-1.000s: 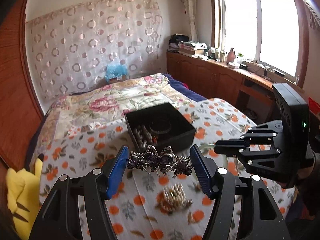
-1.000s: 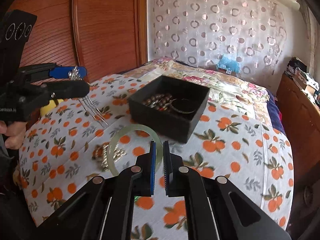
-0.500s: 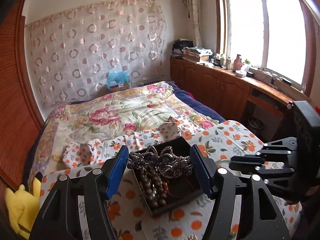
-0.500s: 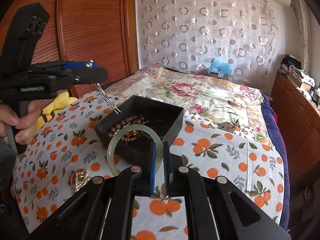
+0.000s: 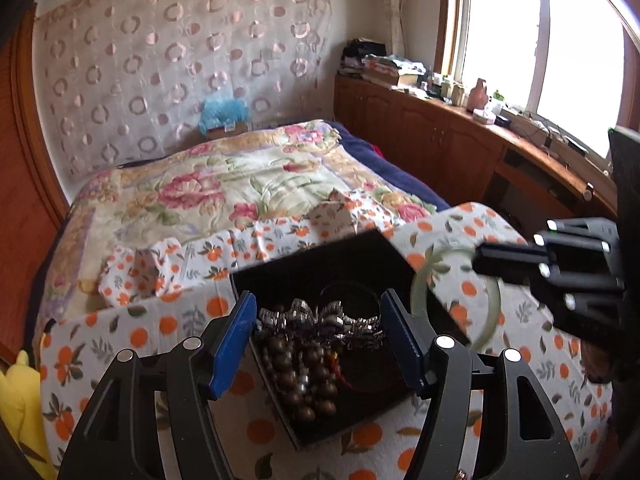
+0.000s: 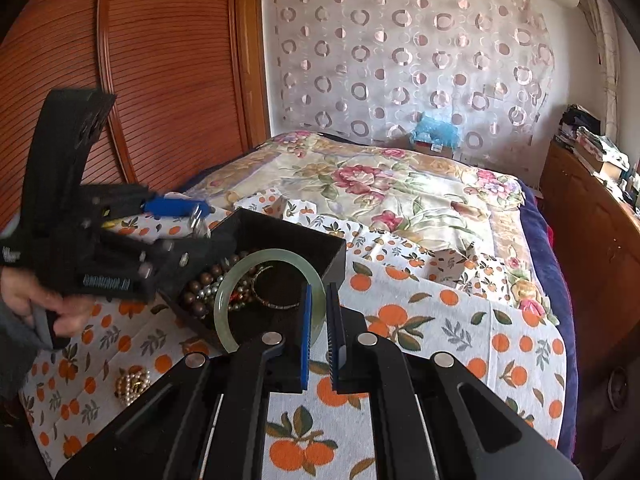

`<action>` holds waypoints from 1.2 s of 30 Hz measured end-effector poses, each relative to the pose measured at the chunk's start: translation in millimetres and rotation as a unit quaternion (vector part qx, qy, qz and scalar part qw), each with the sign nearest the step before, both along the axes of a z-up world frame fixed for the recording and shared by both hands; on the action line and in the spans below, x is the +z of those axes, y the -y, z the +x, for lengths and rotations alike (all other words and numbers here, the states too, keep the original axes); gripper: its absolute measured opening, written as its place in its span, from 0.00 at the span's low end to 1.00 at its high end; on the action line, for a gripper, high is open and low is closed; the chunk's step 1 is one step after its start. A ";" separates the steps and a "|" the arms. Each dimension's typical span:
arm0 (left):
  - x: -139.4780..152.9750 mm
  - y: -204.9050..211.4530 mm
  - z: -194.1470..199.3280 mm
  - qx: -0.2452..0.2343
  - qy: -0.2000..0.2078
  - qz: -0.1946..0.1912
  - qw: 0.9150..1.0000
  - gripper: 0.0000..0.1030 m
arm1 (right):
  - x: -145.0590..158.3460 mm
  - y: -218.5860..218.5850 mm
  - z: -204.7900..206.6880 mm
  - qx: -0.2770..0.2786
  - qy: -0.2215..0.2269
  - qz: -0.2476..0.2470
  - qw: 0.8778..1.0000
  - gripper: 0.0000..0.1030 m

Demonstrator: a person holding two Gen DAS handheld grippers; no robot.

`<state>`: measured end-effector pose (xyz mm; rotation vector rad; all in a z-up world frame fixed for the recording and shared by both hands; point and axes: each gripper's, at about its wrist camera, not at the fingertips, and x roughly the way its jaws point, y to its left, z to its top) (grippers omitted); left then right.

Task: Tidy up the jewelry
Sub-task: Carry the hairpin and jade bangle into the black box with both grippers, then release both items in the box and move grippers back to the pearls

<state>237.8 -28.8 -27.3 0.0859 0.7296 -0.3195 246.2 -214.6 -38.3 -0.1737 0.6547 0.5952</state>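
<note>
A black jewelry box (image 5: 320, 264) sits on the orange-print cloth (image 5: 168, 320); it also shows in the right wrist view (image 6: 304, 236). It holds brown beads (image 5: 296, 376) and a thin bangle (image 6: 276, 300). My left gripper (image 5: 318, 322) is shut on a silver rhinestone hair clip (image 5: 320, 320) and holds it over the box. My right gripper (image 6: 318, 320) is shut on a pale green jade bangle (image 6: 228, 304), which hangs over the box's near edge. The bangle (image 5: 494, 304) and right gripper (image 5: 560, 268) show in the left wrist view at right.
A pearl bracelet (image 6: 132, 386) lies on the cloth left of the box. A floral quilt (image 6: 384, 184) covers the bed behind. A wooden wardrobe (image 6: 160, 80) stands left, a wooden cabinet (image 5: 440, 144) under the window right. A yellow plush (image 5: 20, 408) lies at the bed's left edge.
Both grippers moved forward to the box. The hair clip now hangs over the box's contents, and the jade bangle has come over the box's near edge. Both grips are unchanged.
</note>
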 end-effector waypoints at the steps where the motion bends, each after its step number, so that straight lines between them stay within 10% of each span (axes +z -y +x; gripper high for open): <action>1: -1.1 -1.2 -2.4 0.000 -0.002 -0.002 1.000 0.60 | -0.2 -1.5 3.2 0.001 -0.001 0.001 1.000 0.08; 29: -44.0 -45.7 -105.5 0.018 -0.064 -0.004 0.998 0.65 | -9.5 -19.7 -32.1 0.018 -0.014 0.001 1.000 0.10; 36: -57.4 -42.2 -120.6 0.000 -0.085 -0.020 0.996 0.45 | -31.7 -16.9 -67.1 0.023 -0.048 -0.005 0.999 0.13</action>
